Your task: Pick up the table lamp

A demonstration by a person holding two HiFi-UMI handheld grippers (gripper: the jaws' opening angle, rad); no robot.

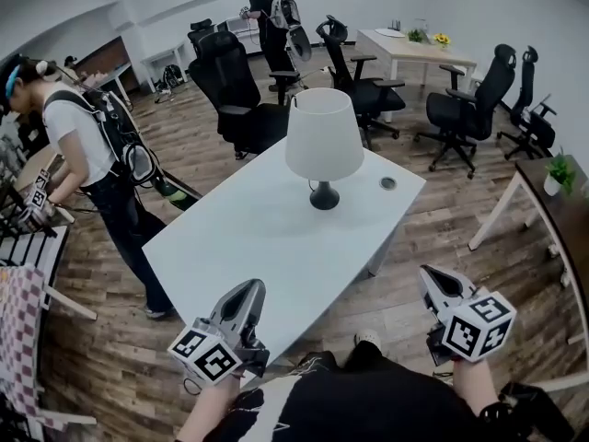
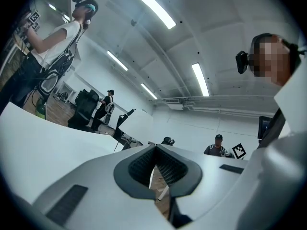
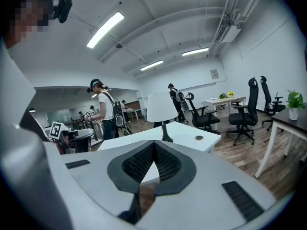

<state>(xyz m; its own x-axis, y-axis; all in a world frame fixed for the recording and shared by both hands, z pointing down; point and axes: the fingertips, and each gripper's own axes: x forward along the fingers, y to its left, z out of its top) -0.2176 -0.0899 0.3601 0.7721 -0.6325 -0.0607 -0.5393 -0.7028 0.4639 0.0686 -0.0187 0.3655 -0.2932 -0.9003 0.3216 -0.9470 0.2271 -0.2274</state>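
Note:
The table lamp (image 1: pixel 322 141) has a white shade and a dark stem and base. It stands upright on the far half of the white table (image 1: pixel 258 247). The right gripper view shows the lamp (image 3: pixel 161 109) straight ahead, well beyond the jaws. My left gripper (image 1: pixel 250 293) hovers over the table's near edge, shut and holding nothing. Off the table's near right corner, my right gripper (image 1: pixel 431 279) is shut as well, with nothing in it. In the left gripper view the left gripper (image 2: pixel 154 150) points level across the table top. The right gripper (image 3: pixel 154 145) has its jaw tips touching.
A round cable port (image 1: pixel 387 183) sits in the table right of the lamp. Black office chairs (image 1: pixel 235 90) stand behind the table and more chairs (image 1: pixel 469 109) at the right. A person with a backpack (image 1: pixel 87 155) stands left of the table. A dark desk with a potted plant (image 1: pixel 558 175) is at the right.

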